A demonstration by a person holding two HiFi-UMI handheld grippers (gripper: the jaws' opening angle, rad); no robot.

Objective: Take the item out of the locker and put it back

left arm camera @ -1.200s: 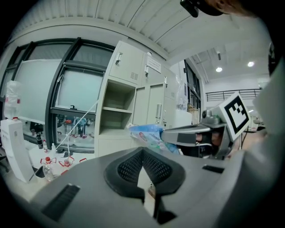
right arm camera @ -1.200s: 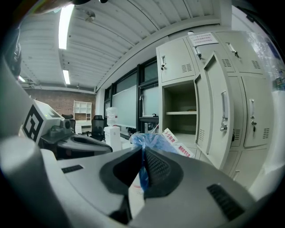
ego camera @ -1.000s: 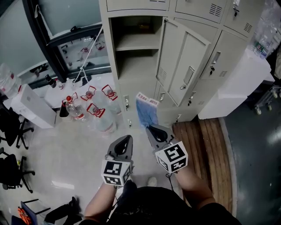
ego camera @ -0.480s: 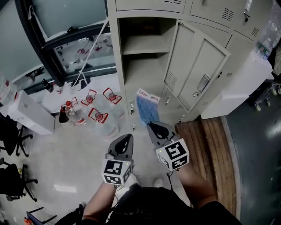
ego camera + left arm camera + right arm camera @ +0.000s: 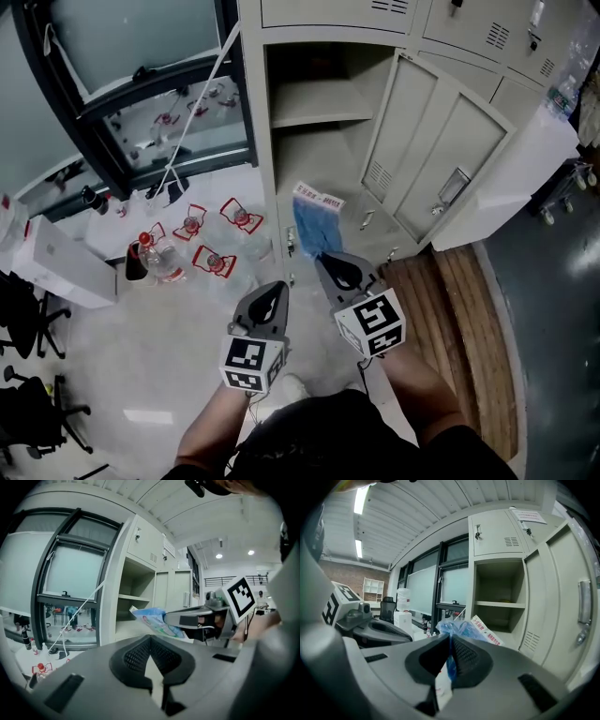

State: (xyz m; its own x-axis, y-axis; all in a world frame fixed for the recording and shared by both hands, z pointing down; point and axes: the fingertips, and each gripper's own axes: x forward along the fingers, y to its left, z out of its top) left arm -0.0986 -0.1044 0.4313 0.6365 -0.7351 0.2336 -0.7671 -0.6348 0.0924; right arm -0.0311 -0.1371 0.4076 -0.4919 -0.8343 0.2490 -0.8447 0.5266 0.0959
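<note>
Things counted around the open locker (image 5: 323, 101)
One blue packet (image 5: 314, 225) before it, four red-handled bottles (image 5: 212, 264) and one white box (image 5: 61, 272) at its left, two grippers: left gripper (image 5: 274, 292), right gripper (image 5: 328, 265).

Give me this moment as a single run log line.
right gripper: shut on blue packet | left gripper: shut, empty | locker: door open | packet: outside locker

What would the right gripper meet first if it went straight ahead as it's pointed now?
The way looks free: the right gripper, shut on the blue packet, points into the locker's open compartment under the shelf. The packet's front edge would probably reach the inside first; depth is unclear.
</note>
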